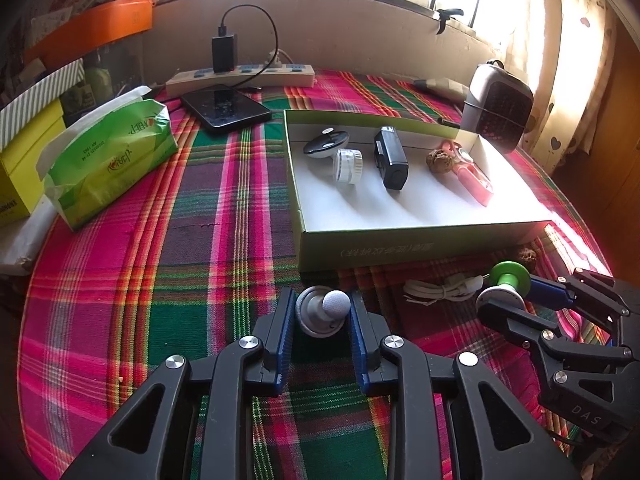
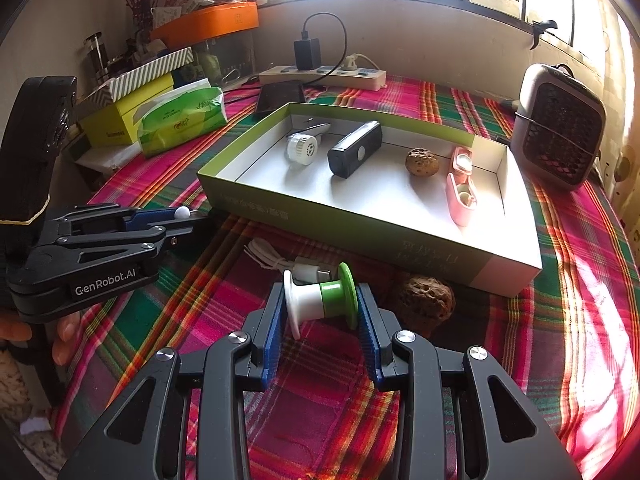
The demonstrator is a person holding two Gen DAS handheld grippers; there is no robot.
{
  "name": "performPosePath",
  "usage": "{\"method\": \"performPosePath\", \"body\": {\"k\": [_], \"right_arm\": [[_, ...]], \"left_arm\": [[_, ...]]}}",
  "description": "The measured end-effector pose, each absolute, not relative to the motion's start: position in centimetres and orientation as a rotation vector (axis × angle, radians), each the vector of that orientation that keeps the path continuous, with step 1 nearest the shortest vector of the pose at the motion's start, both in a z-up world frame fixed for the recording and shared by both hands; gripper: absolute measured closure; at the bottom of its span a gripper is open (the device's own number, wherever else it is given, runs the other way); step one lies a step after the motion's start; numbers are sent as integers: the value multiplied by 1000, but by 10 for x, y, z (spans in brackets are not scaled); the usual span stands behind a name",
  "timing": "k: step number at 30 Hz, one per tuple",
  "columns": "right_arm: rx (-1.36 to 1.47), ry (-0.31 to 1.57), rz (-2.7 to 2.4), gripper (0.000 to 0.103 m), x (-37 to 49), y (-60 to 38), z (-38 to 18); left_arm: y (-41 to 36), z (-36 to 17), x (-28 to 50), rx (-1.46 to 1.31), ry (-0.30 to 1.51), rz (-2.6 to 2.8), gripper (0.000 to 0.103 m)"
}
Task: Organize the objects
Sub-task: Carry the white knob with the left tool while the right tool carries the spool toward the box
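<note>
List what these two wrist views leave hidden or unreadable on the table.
- Left wrist view: the box front wall hides most of the walnut behind its corner.
- Right wrist view: the left gripper covers all but the white tip of the knob between its fingers.
- Right wrist view: the spool in the right gripper hides part of the white cable.
- Both views: the print on the box front is too small and distorted to read.
</note>
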State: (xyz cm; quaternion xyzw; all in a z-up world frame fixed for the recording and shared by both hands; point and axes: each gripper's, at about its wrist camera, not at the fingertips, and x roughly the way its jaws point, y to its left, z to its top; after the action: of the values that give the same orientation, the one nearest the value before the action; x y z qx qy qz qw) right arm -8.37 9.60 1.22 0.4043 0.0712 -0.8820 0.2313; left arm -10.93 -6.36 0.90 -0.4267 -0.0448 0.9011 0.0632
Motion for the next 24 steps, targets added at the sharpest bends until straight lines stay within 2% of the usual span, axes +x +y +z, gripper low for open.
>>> {"method": "performPosePath", "body": {"k": [24], "right_arm": [[1030, 91, -2425, 68, -83, 109, 35]], "left_arm": [[-57, 40, -102, -1193, -119, 2744, 80]]}}
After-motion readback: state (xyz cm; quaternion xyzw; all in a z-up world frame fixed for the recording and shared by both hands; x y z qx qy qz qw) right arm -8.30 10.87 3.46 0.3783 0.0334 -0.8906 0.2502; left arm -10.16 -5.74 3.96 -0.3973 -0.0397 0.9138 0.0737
